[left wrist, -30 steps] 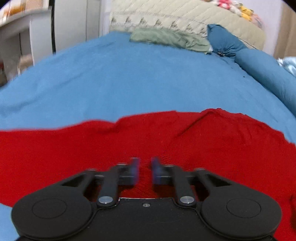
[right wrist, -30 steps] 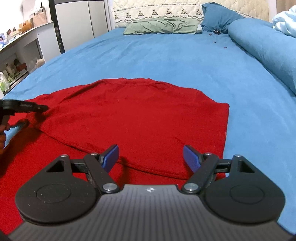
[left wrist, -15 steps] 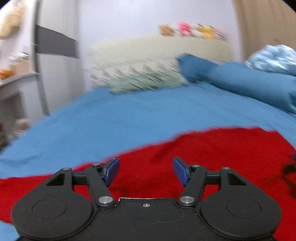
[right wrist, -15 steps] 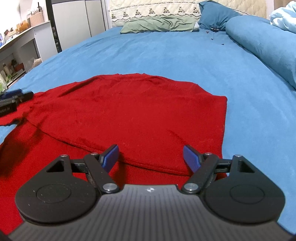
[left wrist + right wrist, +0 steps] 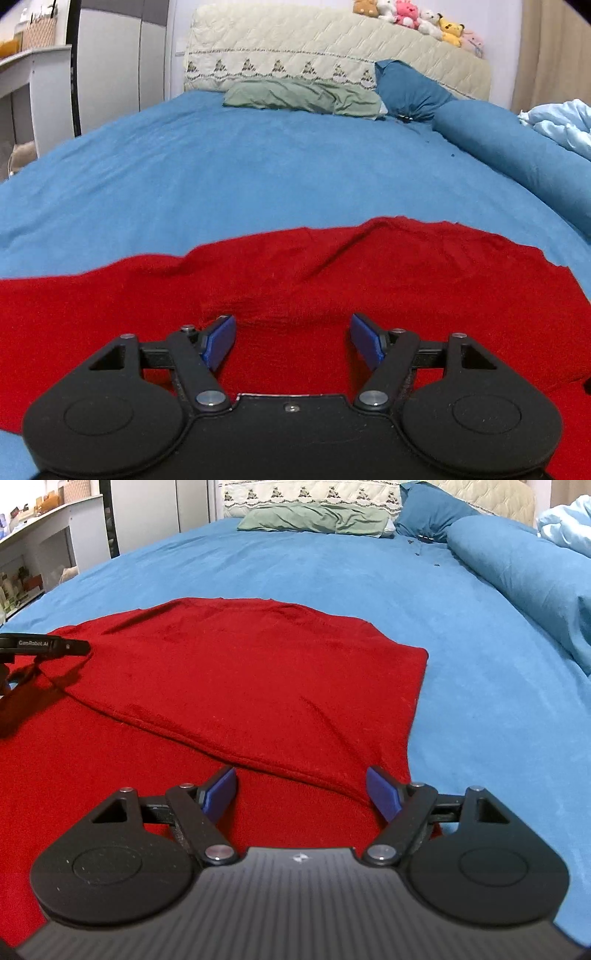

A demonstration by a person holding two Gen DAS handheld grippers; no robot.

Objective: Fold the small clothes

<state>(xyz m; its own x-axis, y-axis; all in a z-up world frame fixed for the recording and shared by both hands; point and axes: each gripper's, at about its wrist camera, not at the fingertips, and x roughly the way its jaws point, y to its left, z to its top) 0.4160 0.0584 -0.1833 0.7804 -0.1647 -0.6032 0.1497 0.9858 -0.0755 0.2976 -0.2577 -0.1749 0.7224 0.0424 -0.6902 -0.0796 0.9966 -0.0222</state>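
Observation:
A red garment (image 5: 236,686) lies spread on the blue bedspread (image 5: 332,576), with one layer folded over another; the fold's edge runs diagonally just ahead of my right gripper. It also fills the lower left wrist view (image 5: 332,288). My right gripper (image 5: 301,790) is open and empty, low over the garment's near right part. My left gripper (image 5: 291,339) is open and empty above the red cloth. The left gripper also shows at the left edge of the right wrist view (image 5: 48,646), over the garment's left side.
A green pillow (image 5: 303,98), a dark blue pillow (image 5: 410,88) and a long blue bolster (image 5: 517,158) lie toward the quilted headboard (image 5: 332,51). A light blue blanket (image 5: 569,524) is at the far right. White furniture (image 5: 48,546) stands left of the bed.
My left gripper has opened and let go of the red cloth, then swung and settled over it. My right gripper stayed open and shifted slightly forward.

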